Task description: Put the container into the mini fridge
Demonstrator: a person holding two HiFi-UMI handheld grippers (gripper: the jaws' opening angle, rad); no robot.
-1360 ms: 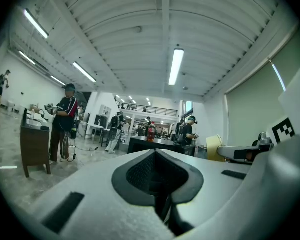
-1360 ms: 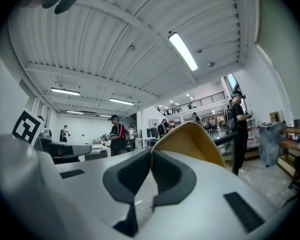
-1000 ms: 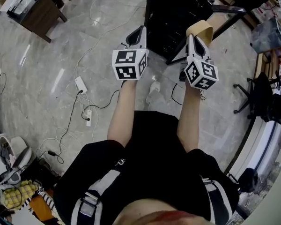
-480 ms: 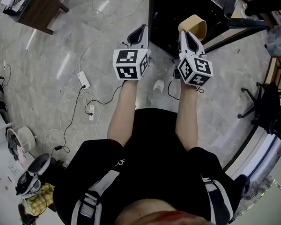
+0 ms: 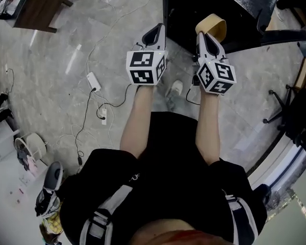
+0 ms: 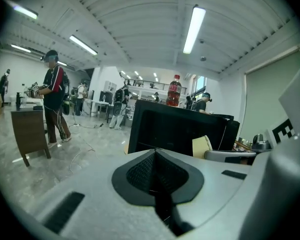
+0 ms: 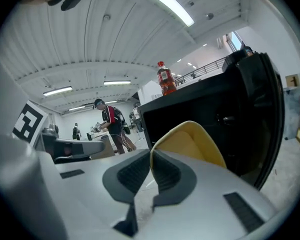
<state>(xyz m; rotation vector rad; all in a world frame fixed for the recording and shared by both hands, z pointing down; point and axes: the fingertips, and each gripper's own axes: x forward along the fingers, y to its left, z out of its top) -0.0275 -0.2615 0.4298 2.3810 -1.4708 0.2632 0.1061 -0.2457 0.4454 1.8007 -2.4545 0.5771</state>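
Observation:
A black mini fridge (image 5: 194,4) stands on the floor just ahead, its dark inside open toward me and its door (image 7: 267,109) swung to the right. My right gripper (image 5: 206,34) is shut on the rim of a tan-yellow container (image 5: 212,24), held up at the fridge's front. In the right gripper view the container (image 7: 192,144) sticks out past the right gripper (image 7: 150,159). My left gripper (image 5: 155,34) is shut with nothing in it, level with the right one and left of it. In the left gripper view the left gripper (image 6: 155,156) points at the fridge (image 6: 175,129).
A red bottle (image 6: 174,90) stands on top of the fridge. Cables and a white power strip (image 5: 93,78) lie on the floor to the left. A wooden table (image 5: 35,9) is far left, an office chair (image 5: 296,106) right. A person (image 6: 54,104) stands by a desk.
The fridge has drawn nearer in the head view. Both grippers are now closer to its front, with the container still held in the right one.

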